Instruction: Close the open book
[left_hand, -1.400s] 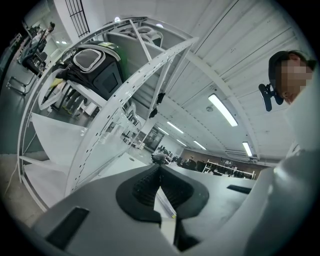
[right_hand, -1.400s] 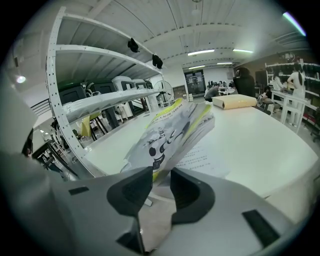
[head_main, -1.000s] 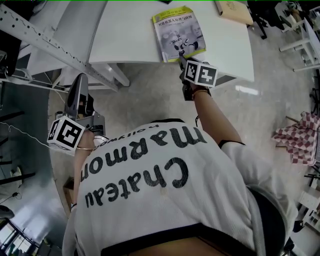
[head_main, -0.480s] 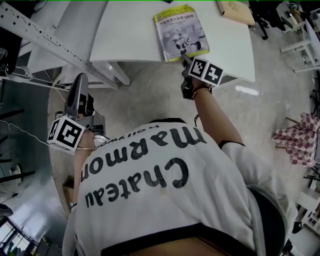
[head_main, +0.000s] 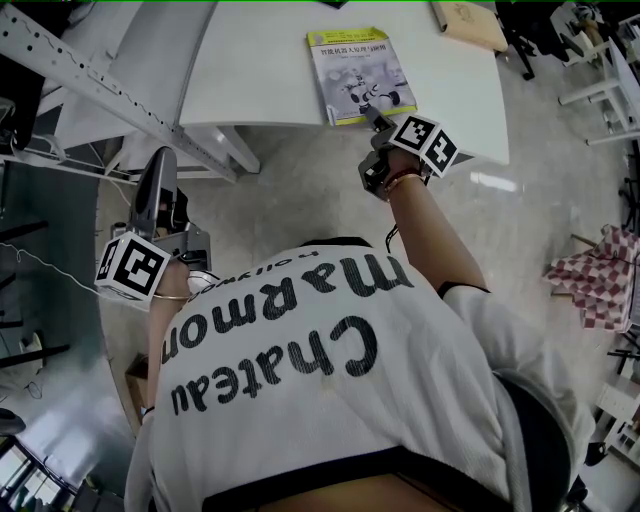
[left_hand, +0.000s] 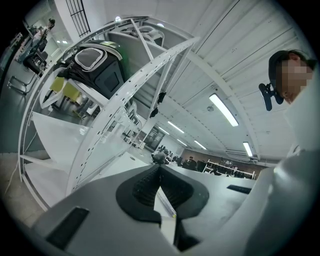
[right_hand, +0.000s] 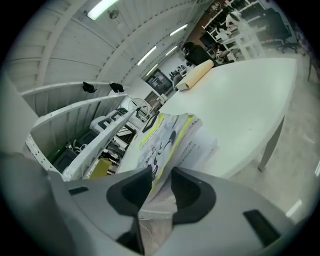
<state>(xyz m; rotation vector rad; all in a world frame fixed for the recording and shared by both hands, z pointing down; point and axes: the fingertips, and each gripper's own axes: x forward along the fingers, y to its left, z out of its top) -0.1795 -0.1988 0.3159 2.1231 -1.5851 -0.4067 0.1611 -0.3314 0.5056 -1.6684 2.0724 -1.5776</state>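
A book (head_main: 360, 75) with a grey, yellow-edged cover lies near the front edge of the white table (head_main: 260, 60). My right gripper (head_main: 378, 120) reaches to its near corner from below the table edge. In the right gripper view the book's cover and some pages (right_hand: 167, 132) stand raised off the pages below. The right gripper (right_hand: 161, 181) is shut on their near edge. My left gripper (head_main: 162, 162) hangs low at the left, away from the table. In the left gripper view the left gripper (left_hand: 160, 170) is shut with nothing in it.
A tan flat box (head_main: 468, 22) lies at the table's far right; it also shows as the tan box (right_hand: 196, 76). A perforated metal beam (head_main: 100, 90) slants across the left beside the left gripper. A checked cloth (head_main: 600, 275) lies on the floor at right.
The right gripper has rolled and its marker cube has shifted right. The held cover has swung over with it, and the book now looks flatter on the table. The left gripper has not moved.
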